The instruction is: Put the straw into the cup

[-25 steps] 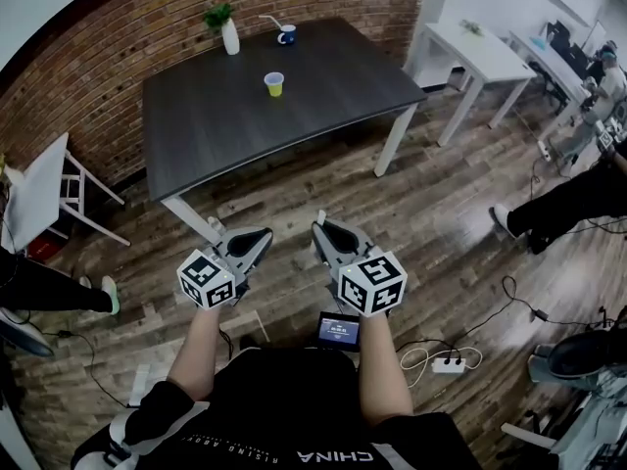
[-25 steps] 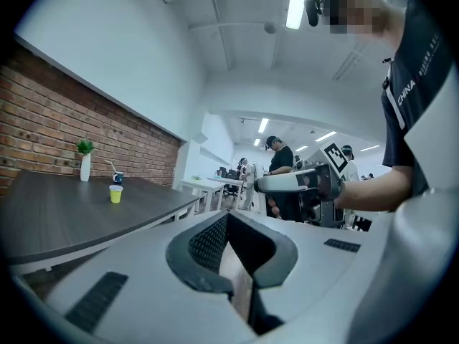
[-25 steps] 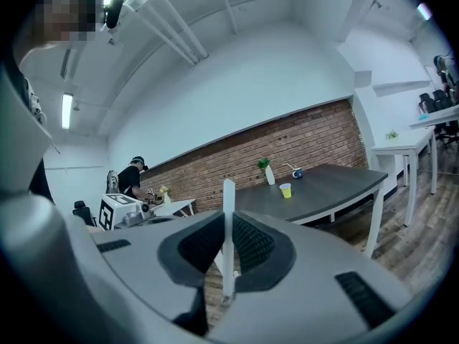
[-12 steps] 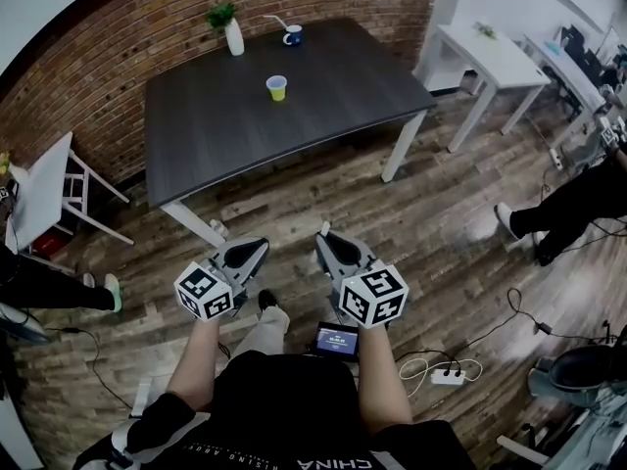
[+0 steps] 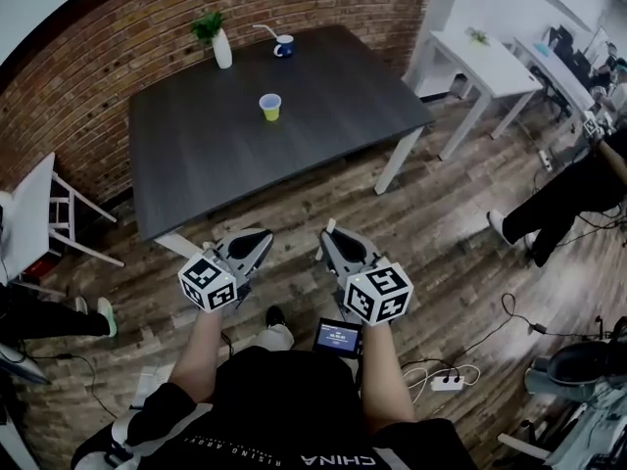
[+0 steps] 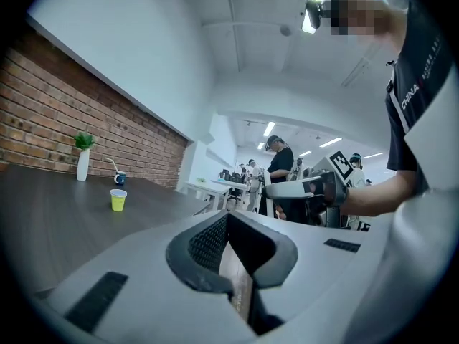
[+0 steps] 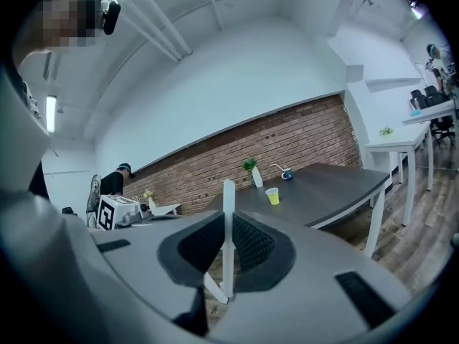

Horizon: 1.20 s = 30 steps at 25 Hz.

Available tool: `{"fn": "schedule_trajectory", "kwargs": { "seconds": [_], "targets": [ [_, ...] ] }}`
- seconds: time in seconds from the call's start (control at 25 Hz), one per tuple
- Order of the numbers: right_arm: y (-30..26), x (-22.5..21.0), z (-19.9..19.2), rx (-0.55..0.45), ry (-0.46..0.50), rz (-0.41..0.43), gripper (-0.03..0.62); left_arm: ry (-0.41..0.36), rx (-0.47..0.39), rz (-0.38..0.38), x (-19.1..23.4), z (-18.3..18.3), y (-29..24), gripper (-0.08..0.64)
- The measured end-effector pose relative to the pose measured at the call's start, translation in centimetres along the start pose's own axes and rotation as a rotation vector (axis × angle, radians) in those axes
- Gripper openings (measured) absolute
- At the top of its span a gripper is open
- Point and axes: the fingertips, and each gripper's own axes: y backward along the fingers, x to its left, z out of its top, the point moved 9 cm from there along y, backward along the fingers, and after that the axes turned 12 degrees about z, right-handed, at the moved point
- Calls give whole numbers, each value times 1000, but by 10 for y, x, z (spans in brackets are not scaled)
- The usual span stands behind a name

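Right gripper view tells the story: the right gripper (image 7: 226, 219) is pinching a white straw (image 7: 228, 192) between its pads. The straw stands roughly upright and pokes out past the jaw tips. The left gripper (image 6: 228, 221) has its jaws pressed together on nothing, so it's just along for the ride.

The yellow cup (image 5: 270, 107) sits upright out on the dark tabletop (image 5: 333, 116), well apart from both grippers. There's bare wooden floor (image 5: 294, 204) between the person and the table's near edge. So I'd call this the approach step: straw in hand, nowhere near the cup yet.

Further back there's a blue mug (image 5: 283, 46) with what might be another straw in it (too small to be sure). Beside it is a white vase (image 5: 222, 49) with a plant.

Next move, IMO: close the gap to the tabletop and get the right gripper over the cup. Then point the straw's lower end down into the opening and let go. The cup looks light, so a sideways bump could tip it.
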Motion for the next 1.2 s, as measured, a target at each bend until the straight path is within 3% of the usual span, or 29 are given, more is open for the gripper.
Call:
{"fn": "schedule_trajectory", "kwargs": {
  "seconds": [0.28,0.4,0.72,1.0,1.2],
  "targets": [
    [-55,-19,17,-8,3,-43,38,-14,8,-38,60,15,-24,2],
    [-75,-19,19,1,5,-48,38,17,4,-29,84,17,-27,2],
    [-103,-41,23,20,-20,-68,38,57,25,-73,112,14,-55,2],
    [-130,-90,35,29,-19,-26,38,70,34,-47,136,13,-96,2],
    [-152,-137,62,27,-14,27,38,53,23,-21,155,33,-140,2]
  ]
}}
